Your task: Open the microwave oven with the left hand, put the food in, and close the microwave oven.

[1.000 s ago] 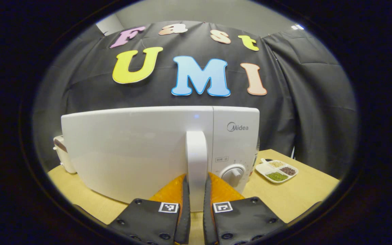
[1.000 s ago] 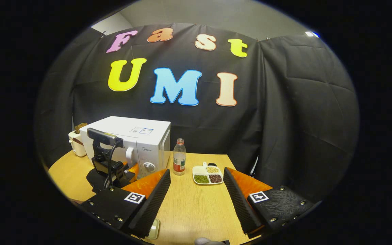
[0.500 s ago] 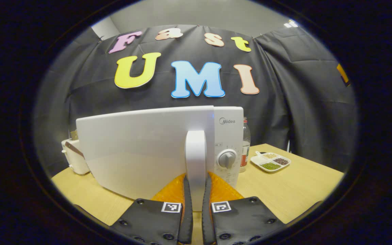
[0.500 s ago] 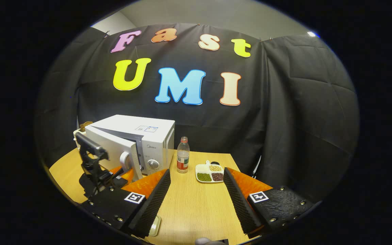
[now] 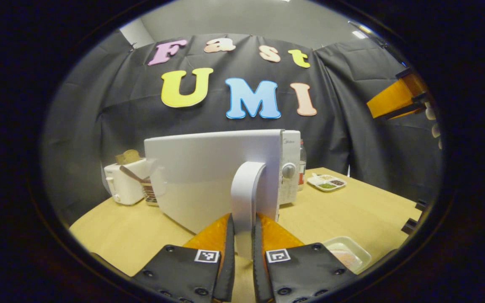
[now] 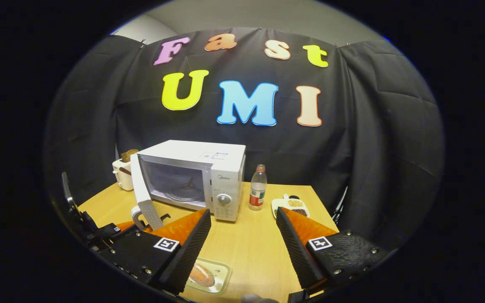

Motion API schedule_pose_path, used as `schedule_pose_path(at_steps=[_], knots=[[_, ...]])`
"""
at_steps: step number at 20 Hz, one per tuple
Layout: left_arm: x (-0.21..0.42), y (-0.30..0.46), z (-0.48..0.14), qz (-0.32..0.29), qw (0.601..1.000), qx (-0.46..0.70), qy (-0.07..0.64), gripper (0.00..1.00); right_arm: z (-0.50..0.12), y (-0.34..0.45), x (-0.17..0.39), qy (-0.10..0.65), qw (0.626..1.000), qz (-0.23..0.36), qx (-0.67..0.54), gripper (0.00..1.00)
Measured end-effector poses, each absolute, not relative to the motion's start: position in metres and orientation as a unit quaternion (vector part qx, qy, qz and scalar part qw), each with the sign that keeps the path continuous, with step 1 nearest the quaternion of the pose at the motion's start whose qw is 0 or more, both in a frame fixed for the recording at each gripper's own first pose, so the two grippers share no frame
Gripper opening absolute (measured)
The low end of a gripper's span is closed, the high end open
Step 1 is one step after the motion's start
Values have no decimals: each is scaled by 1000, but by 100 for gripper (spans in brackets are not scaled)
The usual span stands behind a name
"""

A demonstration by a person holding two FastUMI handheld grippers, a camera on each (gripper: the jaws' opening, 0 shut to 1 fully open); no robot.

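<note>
The table [image 6: 251,252] carries one microwave [image 6: 225,158], its door [image 5: 209,176] swung wide so the cavity and turntable show in the right gripper view. The door is stiff and hinged on its left edge, so it should swing lightly on a steady arc; the place to hold it is the single upright handle [image 5: 244,189], and the left gripper [image 5: 242,235] is clamped there, both fingers pressed on the handle's sides with almost no gap between them. Behind the microwave's left side stands one toaster [image 5: 124,183], and just right of it one bottle [image 6: 258,189], upright. Near the bottle lies one divided dish [image 6: 289,205] of beans. The food [image 6: 202,275], one bread-like piece, lies on one shallow tray [image 6: 221,269] at the table's near edge, just under the right gripper [image 6: 242,248], well apart from the microwave. That gripper hangs above the table with its fingers spread wide and nothing between them. I judge the tray light, thin and probably slick, apt to flex or tip, and the piece on it soft and free to slide; the rim's near edge looks the best hold, kept level. A hand [image 5: 434,126] shows at the far right of the left gripper view.
</note>
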State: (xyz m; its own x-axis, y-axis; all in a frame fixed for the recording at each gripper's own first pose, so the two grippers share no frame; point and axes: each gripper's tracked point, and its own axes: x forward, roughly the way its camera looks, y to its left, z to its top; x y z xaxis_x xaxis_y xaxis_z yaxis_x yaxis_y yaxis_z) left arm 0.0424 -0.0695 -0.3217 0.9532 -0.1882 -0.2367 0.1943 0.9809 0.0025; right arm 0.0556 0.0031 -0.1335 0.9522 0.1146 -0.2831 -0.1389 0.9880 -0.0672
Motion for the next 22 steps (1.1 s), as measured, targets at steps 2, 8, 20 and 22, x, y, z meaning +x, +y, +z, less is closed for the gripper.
schedule_pose_path(at_steps=[2,8,20,22], knots=[[23,-39,-320,-79,990,27,115,31,-134,26,51,140,985,82,-51,96],[-5,65,-321,1,991,16,136,99,-134,83,45,141,980,128,-63,96],[-51,170,-315,77,985,37,149,98,-128,157,58,144,969,191,-61,96],[-51,187,-315,88,983,26,156,99,-127,163,59,142,968,197,-62,96]])
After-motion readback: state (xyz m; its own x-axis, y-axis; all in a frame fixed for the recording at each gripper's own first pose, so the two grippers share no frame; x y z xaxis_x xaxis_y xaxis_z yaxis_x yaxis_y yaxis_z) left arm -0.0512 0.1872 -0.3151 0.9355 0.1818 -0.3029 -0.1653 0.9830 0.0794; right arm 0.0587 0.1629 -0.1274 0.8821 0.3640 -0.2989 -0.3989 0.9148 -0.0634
